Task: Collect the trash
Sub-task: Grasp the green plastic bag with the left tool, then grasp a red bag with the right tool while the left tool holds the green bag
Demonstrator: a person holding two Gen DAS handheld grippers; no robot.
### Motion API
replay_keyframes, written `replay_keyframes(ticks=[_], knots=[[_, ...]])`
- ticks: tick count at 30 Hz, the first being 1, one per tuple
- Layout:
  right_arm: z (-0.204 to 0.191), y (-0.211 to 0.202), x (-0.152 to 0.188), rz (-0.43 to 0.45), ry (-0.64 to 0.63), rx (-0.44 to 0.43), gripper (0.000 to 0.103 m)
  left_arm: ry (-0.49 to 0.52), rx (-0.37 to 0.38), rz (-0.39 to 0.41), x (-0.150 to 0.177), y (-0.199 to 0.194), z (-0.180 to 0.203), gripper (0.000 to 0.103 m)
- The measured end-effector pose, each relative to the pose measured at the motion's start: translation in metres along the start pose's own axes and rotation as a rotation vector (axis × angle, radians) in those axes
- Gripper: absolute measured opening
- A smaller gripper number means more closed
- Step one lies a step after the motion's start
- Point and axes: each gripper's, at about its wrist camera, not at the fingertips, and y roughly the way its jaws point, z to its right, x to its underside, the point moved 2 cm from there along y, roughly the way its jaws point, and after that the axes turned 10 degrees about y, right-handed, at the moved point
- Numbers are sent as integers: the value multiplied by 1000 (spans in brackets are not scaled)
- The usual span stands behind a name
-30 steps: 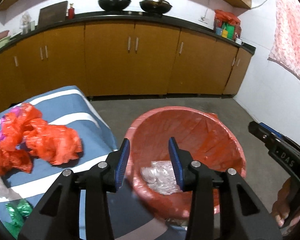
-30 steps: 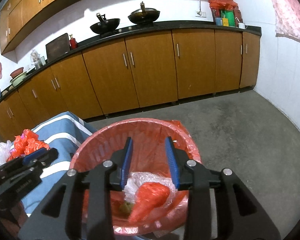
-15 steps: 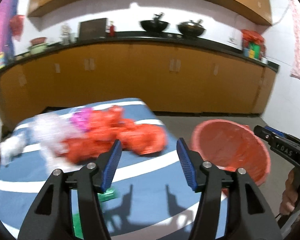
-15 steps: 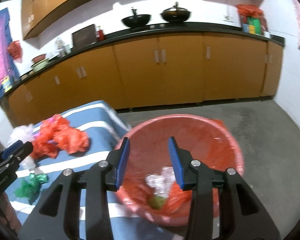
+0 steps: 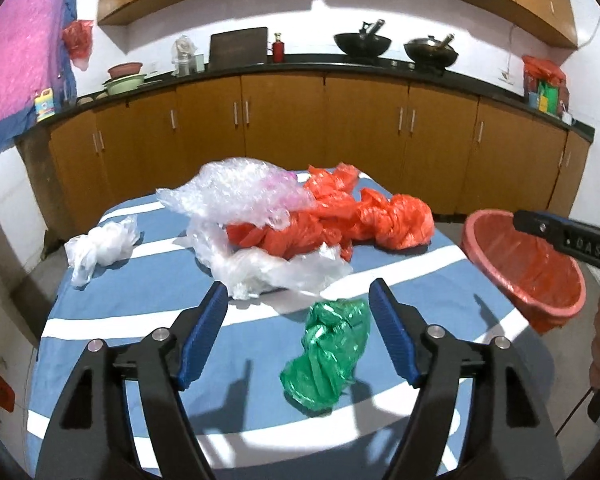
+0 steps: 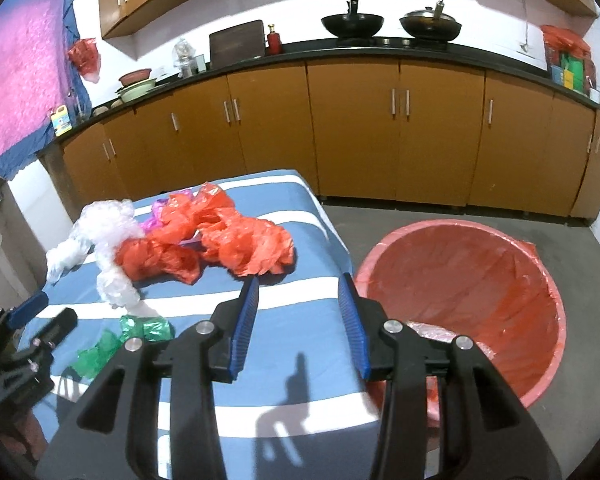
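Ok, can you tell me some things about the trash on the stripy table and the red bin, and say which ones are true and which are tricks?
1. The green bag lies on the stripy table. True.
2. The left gripper is squeezing the green bag. False: its jaws are open and have just been opening wider, and hold nothing.
3. The red bin stands on the floor beside the table. True.
4. The orange bags are already in the bin. False: they lie on the table, next to the clear plastic.
5. The right gripper holds nothing. True.
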Motion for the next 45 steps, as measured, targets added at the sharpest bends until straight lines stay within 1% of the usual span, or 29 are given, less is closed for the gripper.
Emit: replay_keyframes(ticks=[5,9,11,15,18,19,20,22,27,34,38,41,44,45], knots=[[-3,-4,4,-8,-1,5,42,26,17,-68,12,15,13,72],[0,-4,7,-15,3,13,42,28,20,-101,17,25,18,72],[1,-3,8,-21,9,16,42,28,15,-128,19,34,20,65],[1,0,10,-30,17,17,42,11,12,-172,25,45,15,55],[-1,4,12,-37,17,13,42,-4,9,-187,30,48,7,40],[-3,5,12,-40,17,10,42,-11,14,-190,32,48,3,23],[-4,7,12,-43,17,7,42,-18,21,-195,34,48,0,10],[-8,9,12,-48,16,0,42,-38,29,-194,36,46,-9,7],[-22,19,12,-59,-4,-21,42,-74,26,-171,40,30,-35,5],[-37,44,3,-63,-9,-21,42,-129,-16,-136,48,6,-77,5],[-46,65,-7,-67,-13,-7,42,-156,-42,-118,46,2,-95,5],[-49,79,-15,-63,-20,4,54,-175,-55,-110,45,1,-105,5],[-54,92,-24,-59,-34,21,58,-190,-68,-111,47,1,-115,5],[-55,97,-27,-61,-40,24,61,-194,-70,-112,47,2,-117,5]])
